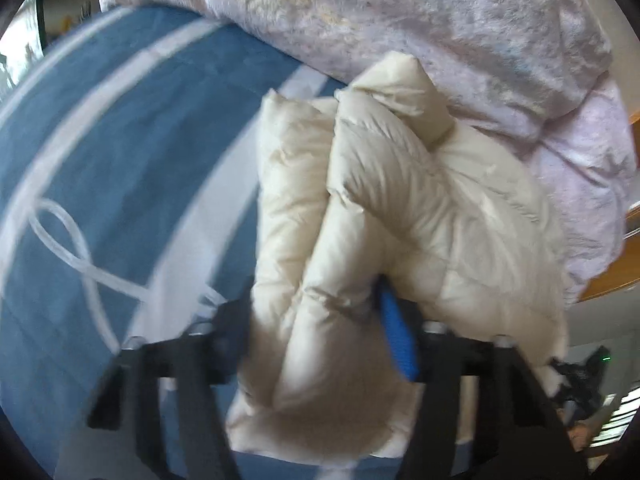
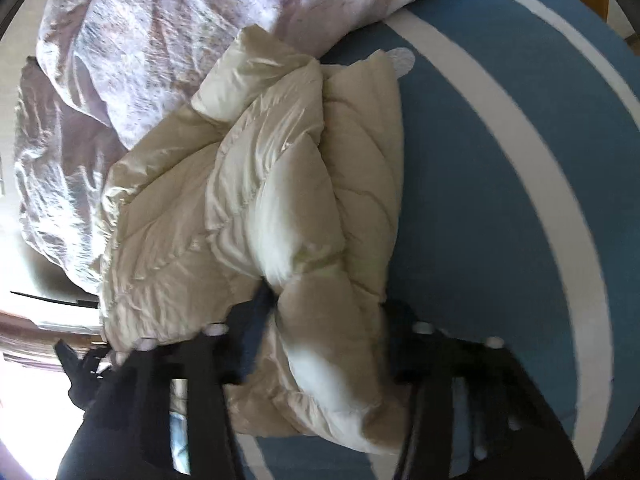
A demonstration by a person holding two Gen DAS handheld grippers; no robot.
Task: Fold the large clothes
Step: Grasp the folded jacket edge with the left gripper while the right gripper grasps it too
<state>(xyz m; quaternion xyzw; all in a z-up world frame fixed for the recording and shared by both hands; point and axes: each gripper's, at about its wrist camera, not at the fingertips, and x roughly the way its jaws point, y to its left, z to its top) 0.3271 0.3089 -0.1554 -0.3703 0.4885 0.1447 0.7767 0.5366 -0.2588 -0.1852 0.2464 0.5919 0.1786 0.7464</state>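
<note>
A cream puffer jacket lies bunched on a blue bed cover with white stripes. In the left wrist view my left gripper is shut on a thick quilted fold at the jacket's near end, its blue pad pressed into the right side of the fold. The right wrist view shows the same jacket from the other side. There my right gripper is shut on another padded fold at the near edge, its dark fingers sunk into the fabric. The fingertips are partly hidden by the padding.
A crumpled pale pink duvet is heaped behind the jacket and touches it, seen too in the right wrist view. A wooden bed frame runs at the right. Blue cover lies bare beside the jacket.
</note>
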